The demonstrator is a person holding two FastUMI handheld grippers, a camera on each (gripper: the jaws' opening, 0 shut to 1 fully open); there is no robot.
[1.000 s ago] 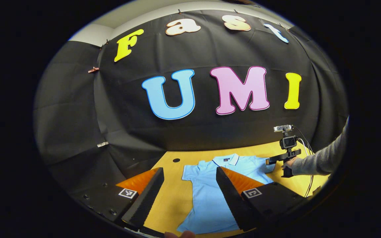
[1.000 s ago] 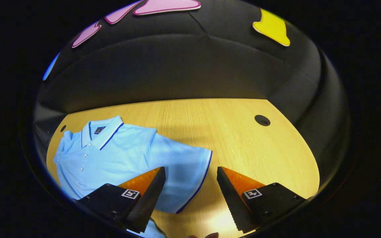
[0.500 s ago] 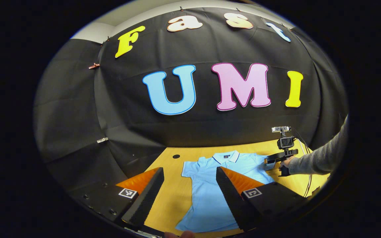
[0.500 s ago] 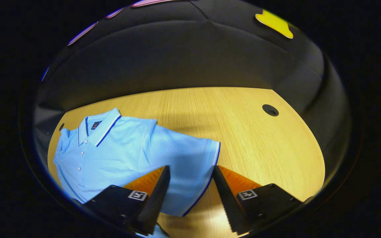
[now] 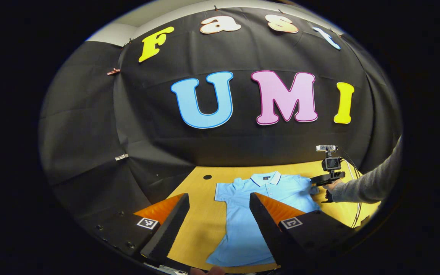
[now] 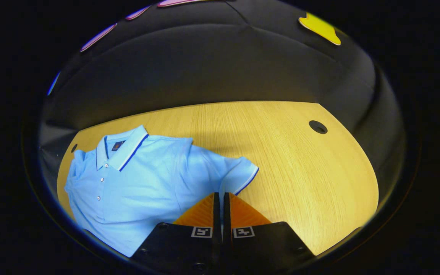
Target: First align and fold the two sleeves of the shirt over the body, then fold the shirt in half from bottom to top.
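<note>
A light blue polo shirt (image 5: pixel 243 225) lies face up on the wooden table (image 5: pixel 197 229), collar toward the far wall. My left gripper (image 5: pixel 218 195) hovers open over the shirt's near left part, nothing between its fingers; one sleeve (image 5: pixel 223 191) lies flat ahead of it. In the right gripper view, my right gripper (image 6: pixel 222 195) is shut on the other sleeve (image 6: pixel 239 173) of the shirt (image 6: pixel 143 183), and the cloth bunches at the fingertips. The left gripper view shows that right gripper (image 5: pixel 329 178) farther off at the sleeve, held by a hand in a grey sleeve (image 5: pixel 369 185).
The table (image 6: pixel 288 152) has bare wood to the right of the shirt, with a round cable hole (image 6: pixel 317 126); a second hole (image 5: pixel 207 177) sits near the far left corner. Black cloth walls close in behind and on both sides. A cable (image 5: pixel 357 214) hangs from the right gripper.
My right gripper has closed from open onto the sleeve edge, and the sleeve has puckered and pulled inward. The left gripper has stayed open, drifting only a little.
</note>
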